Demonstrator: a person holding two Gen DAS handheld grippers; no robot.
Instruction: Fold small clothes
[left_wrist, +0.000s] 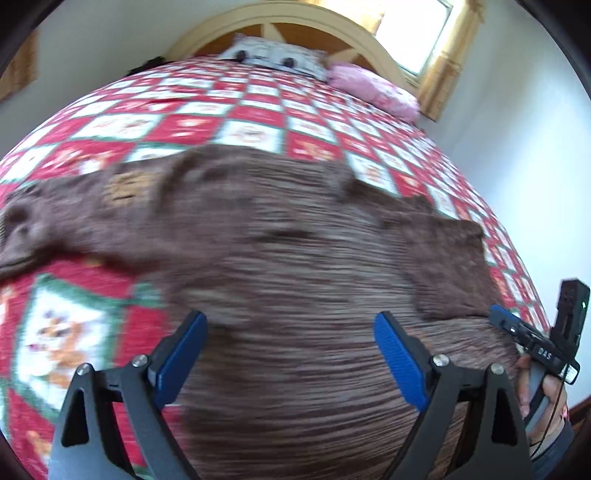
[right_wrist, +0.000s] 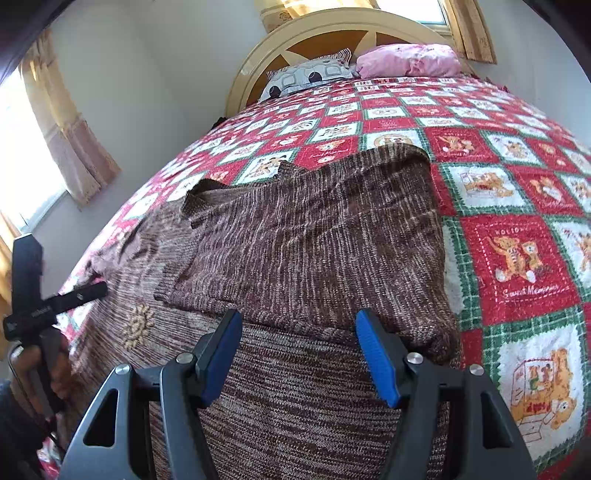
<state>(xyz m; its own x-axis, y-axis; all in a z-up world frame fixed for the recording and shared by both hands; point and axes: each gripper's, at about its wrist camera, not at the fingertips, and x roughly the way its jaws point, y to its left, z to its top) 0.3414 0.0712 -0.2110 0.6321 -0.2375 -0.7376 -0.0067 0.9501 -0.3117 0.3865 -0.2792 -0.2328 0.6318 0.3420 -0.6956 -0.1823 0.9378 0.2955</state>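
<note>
A brown knitted sweater (left_wrist: 280, 258) lies spread on the bed, blurred in the left wrist view. In the right wrist view the sweater (right_wrist: 314, 236) has its right side folded inward over the body, and a small sun motif (right_wrist: 138, 326) shows on the left part. My left gripper (left_wrist: 290, 325) is open above the sweater's lower middle, with nothing between its blue pads (left_wrist: 397, 362). My right gripper (right_wrist: 295, 332) is open just over the folded flap's near edge, holding nothing. Each gripper also shows at the edge of the other's view: the right one (left_wrist: 517, 328) and the left one (right_wrist: 55, 299).
The bed has a red, white and green patchwork quilt (right_wrist: 517, 258) with bear pictures. A grey patterned pillow (right_wrist: 310, 75) and a pink pillow (right_wrist: 410, 61) lie by the arched headboard (right_wrist: 332, 29). Curtained windows (right_wrist: 33, 155) flank the bed.
</note>
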